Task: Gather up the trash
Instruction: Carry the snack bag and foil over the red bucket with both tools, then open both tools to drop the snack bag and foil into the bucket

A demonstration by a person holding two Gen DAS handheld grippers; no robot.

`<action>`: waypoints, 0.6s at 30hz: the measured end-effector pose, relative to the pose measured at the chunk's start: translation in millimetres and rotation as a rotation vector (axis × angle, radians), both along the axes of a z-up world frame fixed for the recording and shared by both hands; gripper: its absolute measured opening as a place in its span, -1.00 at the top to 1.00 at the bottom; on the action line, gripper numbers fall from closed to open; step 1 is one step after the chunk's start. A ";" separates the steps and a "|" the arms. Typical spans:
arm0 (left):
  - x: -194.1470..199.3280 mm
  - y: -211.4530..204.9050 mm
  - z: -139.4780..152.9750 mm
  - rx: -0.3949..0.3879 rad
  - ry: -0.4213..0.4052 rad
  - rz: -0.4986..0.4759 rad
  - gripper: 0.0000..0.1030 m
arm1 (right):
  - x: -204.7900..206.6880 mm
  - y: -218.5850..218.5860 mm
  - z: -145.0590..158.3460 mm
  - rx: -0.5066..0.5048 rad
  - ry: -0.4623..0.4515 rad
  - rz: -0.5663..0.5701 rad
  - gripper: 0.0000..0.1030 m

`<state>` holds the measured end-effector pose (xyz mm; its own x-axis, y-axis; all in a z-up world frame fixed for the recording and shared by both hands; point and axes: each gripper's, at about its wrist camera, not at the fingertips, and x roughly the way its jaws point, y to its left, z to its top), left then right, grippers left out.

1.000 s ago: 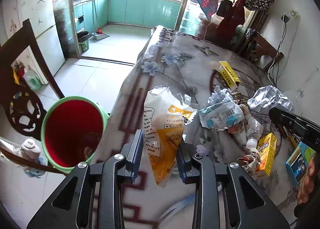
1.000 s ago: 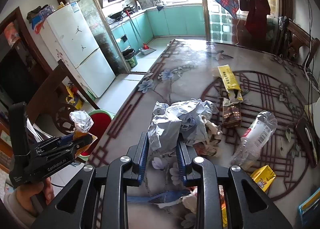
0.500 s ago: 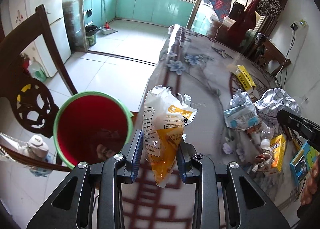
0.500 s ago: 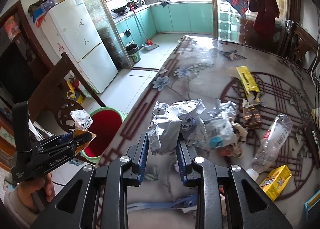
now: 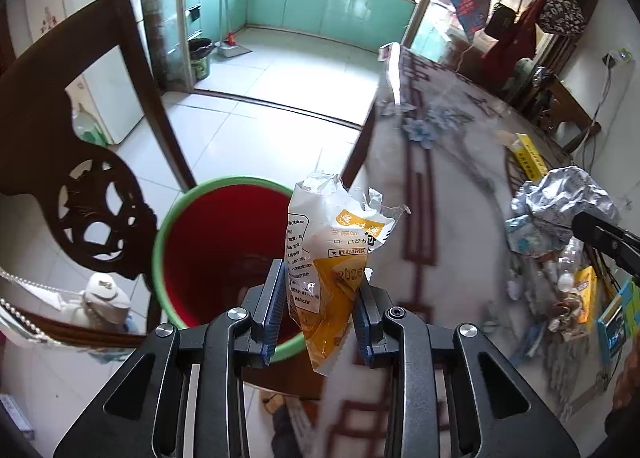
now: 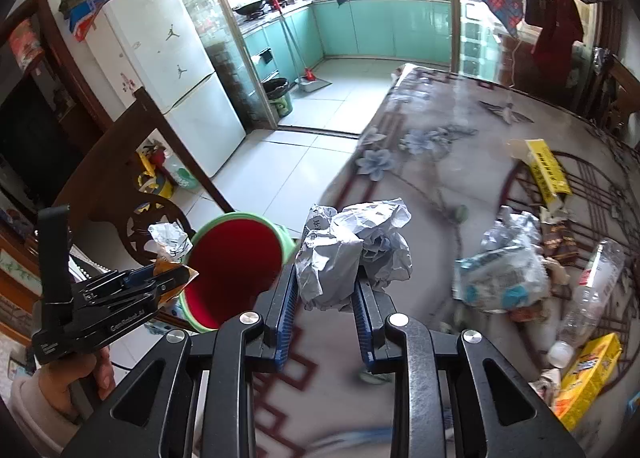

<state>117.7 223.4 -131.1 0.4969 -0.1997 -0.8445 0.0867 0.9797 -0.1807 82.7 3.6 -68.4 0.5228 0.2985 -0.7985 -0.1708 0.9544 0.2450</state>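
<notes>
Carrying step: left gripper [image 5: 318,312] clenches a yellow snack bag [image 5: 334,258] near the red bin [image 5: 224,242]; right gripper [image 6: 326,316] grasps crumpled paper [image 6: 356,248]; next, centre each over the bin, then release.

I read "2026" on the yellow snack bag [image 5: 332,258], below a starred line of Chinese print too small for me. Left of the red bin [image 6: 236,258], the left gripper [image 6: 160,278] bears "GenRobot.AI".

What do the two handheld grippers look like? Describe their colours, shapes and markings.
Both are black with angular, cut-out frames, silver round bolts, and jaws lined with ribbed blue pads. The left gripper carries white lettering on its side and an upright black post at its rear. A light sleeve covers the wrist holding it.
</notes>
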 end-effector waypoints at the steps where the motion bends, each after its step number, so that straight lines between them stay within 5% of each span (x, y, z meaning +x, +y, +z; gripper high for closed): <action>1: 1.1 4.8 -1.9 0.002 0.003 0.003 0.44 | 2.2 7.7 -0.7 -0.001 0.001 0.005 0.52; 18: 21.8 63.9 -37.6 0.012 0.084 0.017 0.44 | 37.1 88.0 -16.7 -0.020 0.031 0.080 0.52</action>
<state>139.6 287.4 -168.7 0.4275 -0.1819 -0.8855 0.0551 0.9830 -0.1753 119.8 91.6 -85.1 0.4732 0.3219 -0.8200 -0.2393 0.9428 0.2321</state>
